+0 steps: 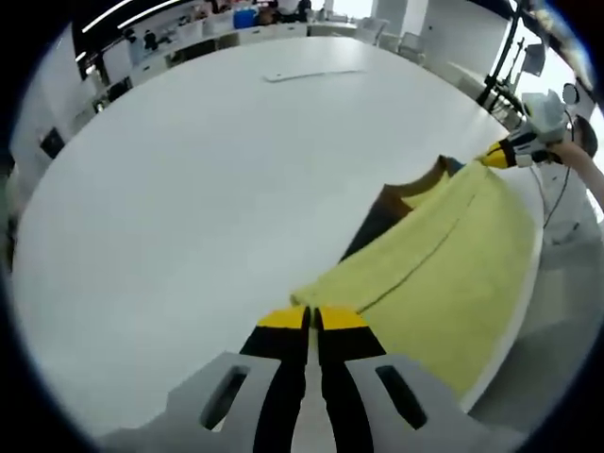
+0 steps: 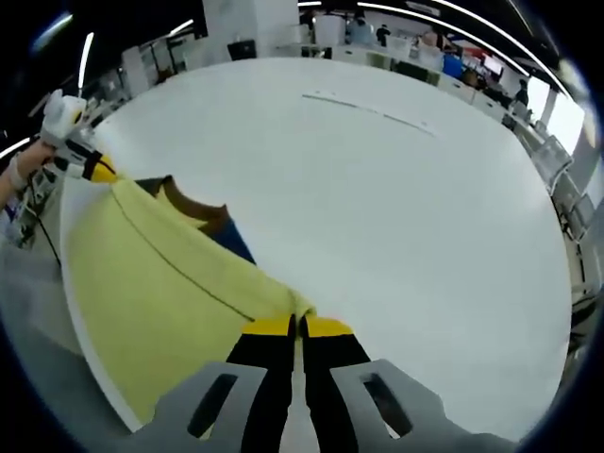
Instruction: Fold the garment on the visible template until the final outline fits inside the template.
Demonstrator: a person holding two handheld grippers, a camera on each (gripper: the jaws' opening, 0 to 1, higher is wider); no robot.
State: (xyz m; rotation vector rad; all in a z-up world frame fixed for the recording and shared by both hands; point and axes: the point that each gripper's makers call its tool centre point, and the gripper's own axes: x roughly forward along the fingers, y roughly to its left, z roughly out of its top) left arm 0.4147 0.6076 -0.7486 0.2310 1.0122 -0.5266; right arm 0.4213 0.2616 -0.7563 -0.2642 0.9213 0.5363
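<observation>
Shirt (image 1: 444, 255) pinched at both corners, left gripper (image 1: 313, 319) and right gripper (image 2: 297, 327) pressed together on cloth; fold underway, carry it toward twelve o'clock next across table (image 1: 208, 189).

The garment (image 1: 444, 255) lay on the worktop (image 1: 208, 208) at its near edge, part of it hanging over that edge. The left gripper (image 1: 312, 317) met one corner of the garment, jaws closed together on it. The right gripper (image 2: 298, 327) met the opposite corner in the same manner. A flat template (image 1: 311, 73) lay on the worktop at the far side, well apart from the garment. Chairs (image 1: 396, 40) stood behind the worktop.
</observation>
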